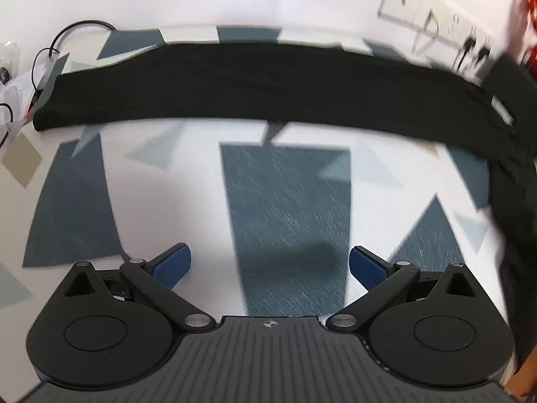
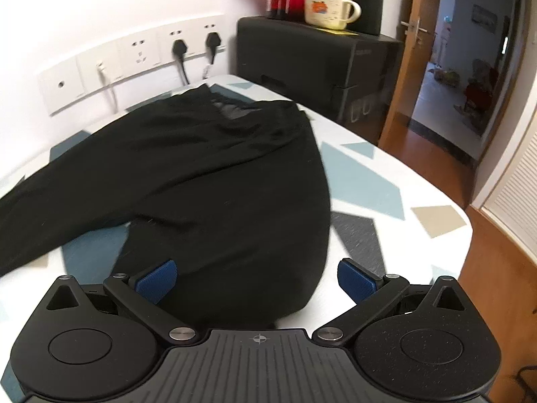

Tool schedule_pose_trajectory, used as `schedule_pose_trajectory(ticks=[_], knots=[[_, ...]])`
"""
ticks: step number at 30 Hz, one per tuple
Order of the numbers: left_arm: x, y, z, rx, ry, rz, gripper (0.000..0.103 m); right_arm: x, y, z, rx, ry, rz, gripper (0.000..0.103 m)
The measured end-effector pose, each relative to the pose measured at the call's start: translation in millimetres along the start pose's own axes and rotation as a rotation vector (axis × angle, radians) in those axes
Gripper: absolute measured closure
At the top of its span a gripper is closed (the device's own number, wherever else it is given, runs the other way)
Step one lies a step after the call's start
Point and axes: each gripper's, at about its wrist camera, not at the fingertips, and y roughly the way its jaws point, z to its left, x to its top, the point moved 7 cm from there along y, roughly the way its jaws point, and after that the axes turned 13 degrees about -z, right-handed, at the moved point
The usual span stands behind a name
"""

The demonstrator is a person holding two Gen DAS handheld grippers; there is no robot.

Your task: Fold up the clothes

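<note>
Black trousers [image 2: 218,181] lie spread on a table [image 2: 386,181] with a white cloth patterned in blue and grey shapes, one leg stretching along the far edge by the wall sockets [image 2: 141,57]. Both grippers hover above it with nothing held: the left gripper [image 1: 270,265] gapes wide over bare cloth, well short of the trousers, and the right gripper [image 2: 256,280] stands released over the near end of the garment. A cream mug [image 2: 330,6] sits on a black box [image 2: 319,63] beyond.
</note>
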Motion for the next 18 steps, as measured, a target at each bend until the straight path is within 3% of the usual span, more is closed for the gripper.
schedule_pose_trajectory(ticks=[3,9,13,18], knots=[[-9.0,-4.1,-17.6,0.103,0.017,-0.003,0.000,4.9,9.3,-15.8,0.056,-0.021,0.004,0.001],[-23.5,-16.3,-31.4,0.250,-0.156,-0.027,0.000,0.3,27.8,-44.4,0.161,-0.238,-0.014,0.001],[-32.4,-28.0,-46.6,0.317,-0.208,-0.002,0.000,-3.3,49.9,-77.0,0.167,-0.142,0.038,0.001],[-46.1,-39.0,-89.8,0.312,-0.182,0.007,0.000,-13.2,64.9,-99.6,0.154,-0.101,0.089,0.001]])
